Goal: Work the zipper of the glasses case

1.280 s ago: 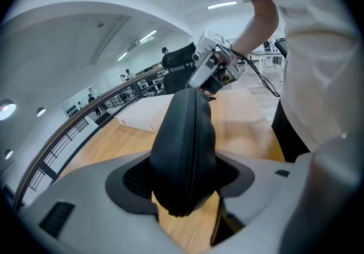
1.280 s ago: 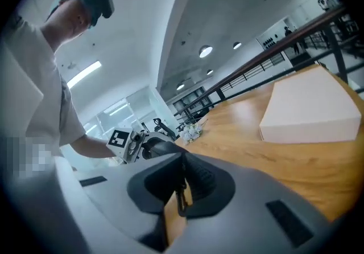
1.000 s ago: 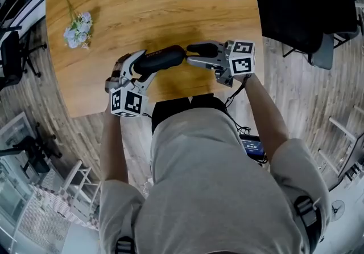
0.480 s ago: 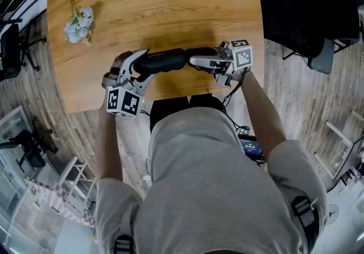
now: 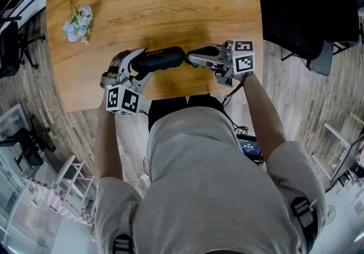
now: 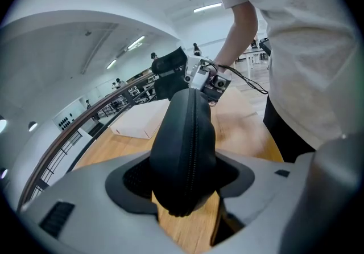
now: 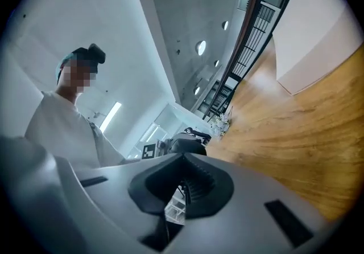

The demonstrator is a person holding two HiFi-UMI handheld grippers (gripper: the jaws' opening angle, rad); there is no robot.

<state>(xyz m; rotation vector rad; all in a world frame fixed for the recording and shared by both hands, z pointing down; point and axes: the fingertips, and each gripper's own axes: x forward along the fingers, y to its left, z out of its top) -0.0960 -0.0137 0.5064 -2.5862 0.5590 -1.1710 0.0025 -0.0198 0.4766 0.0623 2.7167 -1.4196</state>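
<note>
Over the wooden surface (image 5: 114,2), the left gripper's (image 5: 138,66) jaws pinch the case (image 5: 165,58). The right gripper's (image 5: 191,57) jaws have just closed together at its other end, nothing seen between them.

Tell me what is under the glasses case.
Only bare wooden table shows beneath the glasses case, gripped in the left tongs. The case's underside, and whether it touches the wood, is covered by the case itself.
</note>
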